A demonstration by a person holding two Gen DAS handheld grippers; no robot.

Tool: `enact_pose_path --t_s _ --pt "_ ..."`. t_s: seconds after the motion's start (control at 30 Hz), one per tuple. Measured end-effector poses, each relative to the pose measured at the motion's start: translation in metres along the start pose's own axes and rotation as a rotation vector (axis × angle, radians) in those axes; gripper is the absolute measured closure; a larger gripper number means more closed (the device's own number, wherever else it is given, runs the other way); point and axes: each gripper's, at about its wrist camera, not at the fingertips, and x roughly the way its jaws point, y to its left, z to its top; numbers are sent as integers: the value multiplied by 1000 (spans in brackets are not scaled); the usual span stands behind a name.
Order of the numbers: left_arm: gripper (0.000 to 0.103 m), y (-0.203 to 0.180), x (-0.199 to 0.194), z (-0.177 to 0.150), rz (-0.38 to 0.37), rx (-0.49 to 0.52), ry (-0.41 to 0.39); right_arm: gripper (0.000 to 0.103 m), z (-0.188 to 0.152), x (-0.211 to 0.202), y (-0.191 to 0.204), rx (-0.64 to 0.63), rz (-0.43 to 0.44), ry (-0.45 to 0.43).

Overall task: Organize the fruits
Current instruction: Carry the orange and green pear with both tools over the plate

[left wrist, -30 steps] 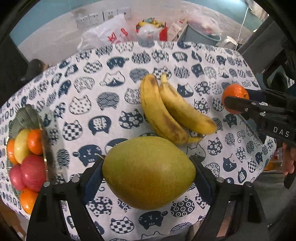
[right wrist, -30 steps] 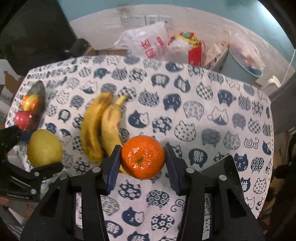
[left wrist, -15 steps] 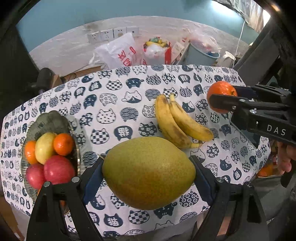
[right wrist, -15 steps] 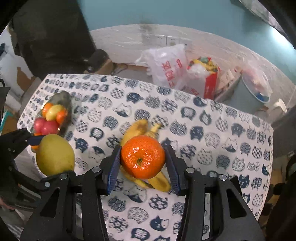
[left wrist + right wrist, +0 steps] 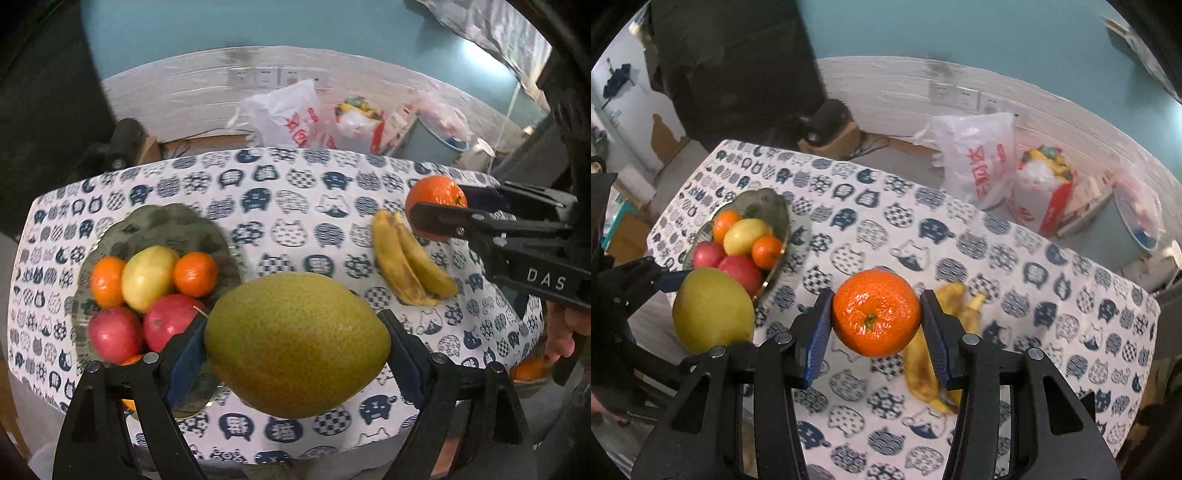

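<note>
My left gripper (image 5: 295, 345) is shut on a large green pear (image 5: 297, 345), held in the air above the table's near edge, just right of the fruit bowl (image 5: 166, 221). The pear also shows in the right wrist view (image 5: 713, 310). My right gripper (image 5: 875, 314) is shut on an orange (image 5: 875, 312), held above the table over two bananas (image 5: 923, 369). The orange (image 5: 436, 195) and the bananas (image 5: 406, 266) show at the right in the left wrist view. The bowl (image 5: 772, 206) holds red apples, oranges and a yellow fruit.
The table wears a white cloth with blue cat heads (image 5: 295, 199). Behind its far edge stand a white plastic bag (image 5: 288, 114), a red-and-white bag (image 5: 358, 122) and a grey bin (image 5: 436, 144) against the wall. A dark cabinet (image 5: 738, 55) stands at the back left.
Both grippers have risen and pulled back from the table, so it looks smaller and lower. The left gripper with the pear has come closer to the fruit bowl. Both grips are unchanged.
</note>
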Motion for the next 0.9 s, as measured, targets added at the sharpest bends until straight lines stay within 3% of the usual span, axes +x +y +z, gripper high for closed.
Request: enact_pose_path --t_s 0.5,0.9 --pt "14 90 -1 -6 47 -175 -13 57 32 47 58 -83 50 40" --pt "14 135 15 -16 60 -262 25 57 46 90 99 -132 97 99"
